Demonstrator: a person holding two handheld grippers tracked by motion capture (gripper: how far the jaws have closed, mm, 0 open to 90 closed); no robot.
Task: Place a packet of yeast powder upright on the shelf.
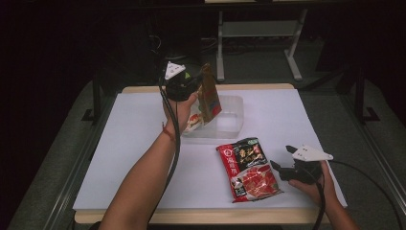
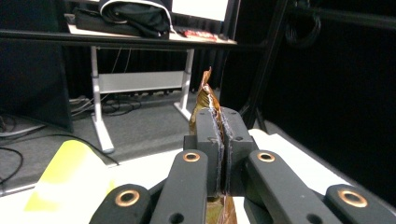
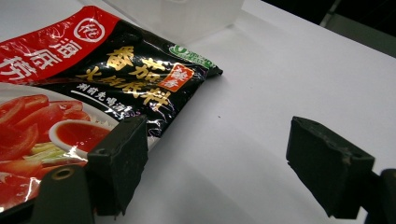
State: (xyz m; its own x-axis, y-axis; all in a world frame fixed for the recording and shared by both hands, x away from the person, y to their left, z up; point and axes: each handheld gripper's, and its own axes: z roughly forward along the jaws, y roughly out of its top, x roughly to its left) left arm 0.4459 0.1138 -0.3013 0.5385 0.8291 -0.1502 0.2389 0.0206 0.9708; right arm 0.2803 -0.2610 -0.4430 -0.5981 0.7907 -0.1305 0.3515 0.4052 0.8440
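Brown foil packet [image 1: 208, 93] pinched at its edge by left gripper [image 1: 197, 81], hanging above clear plastic tub [image 1: 233, 125]. Right gripper [image 1: 282, 162] jaws apart, resting beside red-black soup-base pouch [image 1: 248, 168] on white table [image 1: 287, 115]

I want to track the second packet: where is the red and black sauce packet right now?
In the high view the red and black sauce packet lies flat on the white table, right of centre, just in front of the clear plastic container, with the open right gripper at its right edge.
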